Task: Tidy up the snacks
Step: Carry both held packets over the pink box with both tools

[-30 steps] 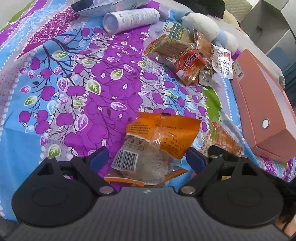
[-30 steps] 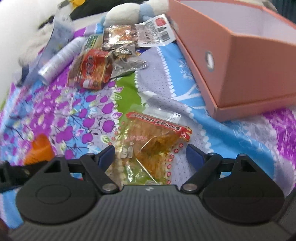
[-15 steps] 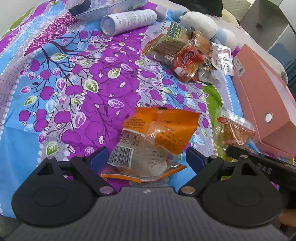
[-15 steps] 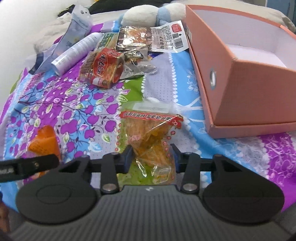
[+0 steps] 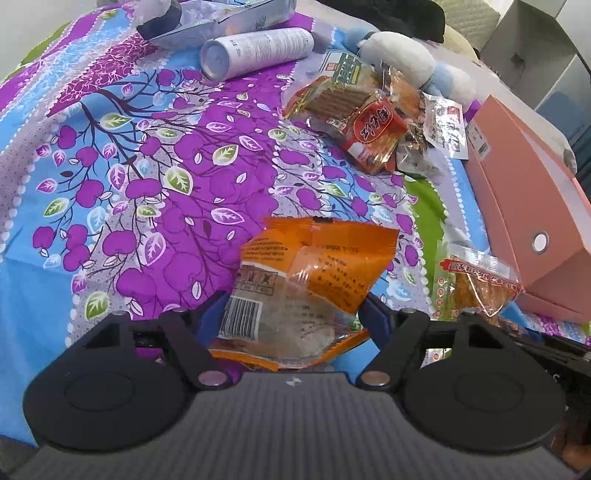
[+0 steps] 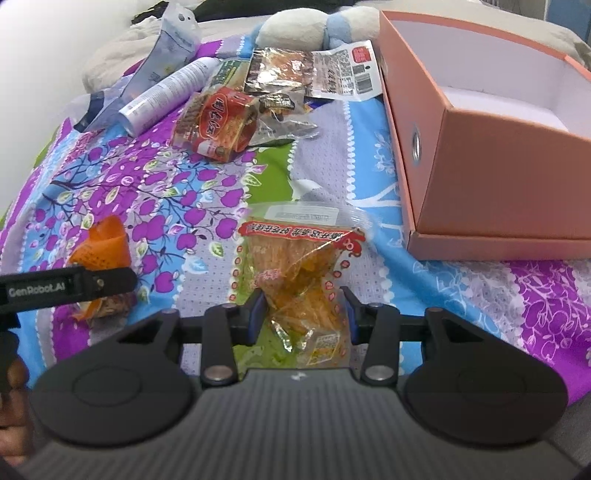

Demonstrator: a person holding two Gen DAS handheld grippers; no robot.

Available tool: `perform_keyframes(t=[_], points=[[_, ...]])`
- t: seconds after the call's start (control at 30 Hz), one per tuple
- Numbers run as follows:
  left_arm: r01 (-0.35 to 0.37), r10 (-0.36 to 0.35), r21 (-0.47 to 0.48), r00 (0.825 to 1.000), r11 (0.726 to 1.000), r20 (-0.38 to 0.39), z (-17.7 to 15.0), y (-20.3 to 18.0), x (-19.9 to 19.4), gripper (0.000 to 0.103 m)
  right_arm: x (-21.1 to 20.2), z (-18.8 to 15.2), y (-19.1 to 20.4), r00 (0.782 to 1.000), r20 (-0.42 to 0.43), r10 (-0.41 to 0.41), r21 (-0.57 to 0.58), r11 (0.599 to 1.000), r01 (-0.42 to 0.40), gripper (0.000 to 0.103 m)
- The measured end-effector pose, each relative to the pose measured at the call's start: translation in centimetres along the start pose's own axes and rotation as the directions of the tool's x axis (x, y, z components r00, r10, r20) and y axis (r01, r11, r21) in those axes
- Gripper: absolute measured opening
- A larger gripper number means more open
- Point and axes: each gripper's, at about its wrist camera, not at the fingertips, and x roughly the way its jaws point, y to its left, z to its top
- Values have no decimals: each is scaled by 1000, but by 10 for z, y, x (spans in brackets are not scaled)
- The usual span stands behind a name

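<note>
A flowered bedspread (image 5: 155, 177) in purple, blue and green covers the bed, its cloth soft and slightly rumpled. On it, the left gripper (image 5: 291, 314) has just been closing its blue-padded jaws on an orange snack bag (image 5: 314, 273), and the pads now press on both sides of it. The bag is crinkly plastic film, orange at the top with small print, clear lower down, showing a pale round cake inside, with a barcode on its left edge.

The right gripper (image 6: 303, 314) is clamped on a clear snack packet (image 6: 299, 273). That packet is glossy and wrinkled, with a red printed band across the top and golden, stringy strips inside; its top end lies just beside the salmon cardboard box (image 6: 491, 177).

The box is rectangular and stiff, open at the top, white inside, with a round metal-ringed hole in its side. Farther back lies a heap of shiny packets (image 6: 236, 114), one red and gold, near a smooth white cylindrical bottle (image 5: 255, 51) on its side and a plush toy (image 6: 306, 26) in cream and pale blue.
</note>
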Motion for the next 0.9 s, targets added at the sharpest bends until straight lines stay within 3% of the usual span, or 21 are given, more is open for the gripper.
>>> perform_keyframes(t=[0.4,0.9], points=[[27,-27,-8,999,1000,23,11,-13,-34,78,-29,13,4,998,53,35,-30,999,-34,45],[49,-53,44,992,998,114,33,-54,-109,78,-104,33,10,984,156,88,-49,995,-81,45]])
